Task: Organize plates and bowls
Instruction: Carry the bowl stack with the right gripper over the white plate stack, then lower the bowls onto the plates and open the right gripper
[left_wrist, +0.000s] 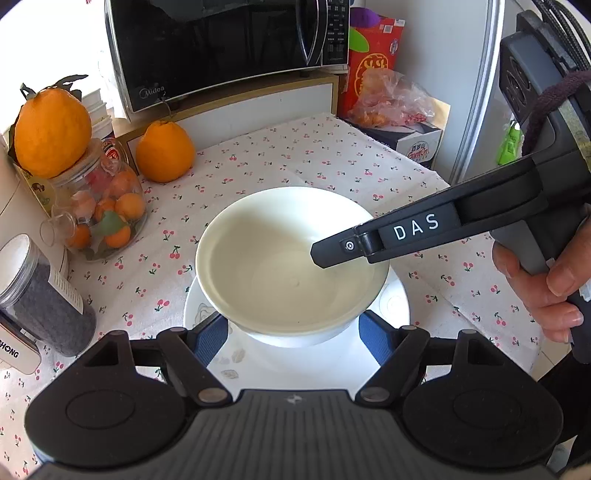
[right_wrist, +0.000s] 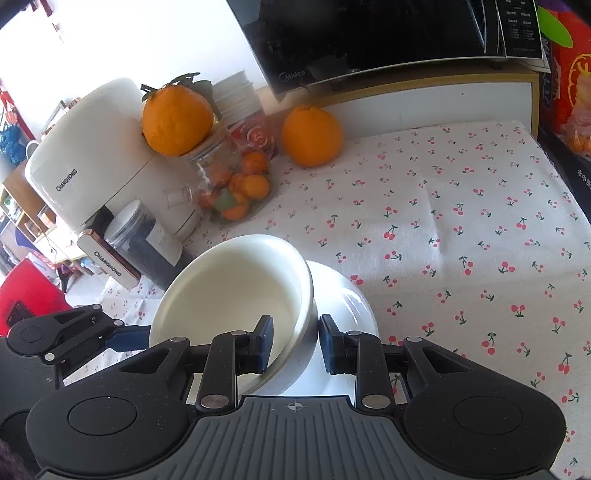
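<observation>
Bowl (left_wrist: 291, 266): cream, tilted, seated on the white plate (left_wrist: 395, 306), toward the near edge of the cherry-print tablecloth (left_wrist: 332, 155).
Right gripper (right_wrist: 295, 341): jaws parted around the bowl's rim, one pad inside, one outside; contact cannot be told.
Left gripper (left_wrist: 293, 332): blue pads spread wide, flanking the bowl's base; nothing gripped.
Far-left corner: jar of oranges (left_wrist: 99, 206) and loose orange (left_wrist: 165, 151) noted.

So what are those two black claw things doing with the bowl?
A person is tidying dishes with a claw in each hand. The right claw straddles the rim of the cream bowl, one finger inside and one outside, not yet squeezed shut. The bowl sits tilted on a white plate. The left claw is open around the bowl's base on the cherry tablecloth.
</observation>
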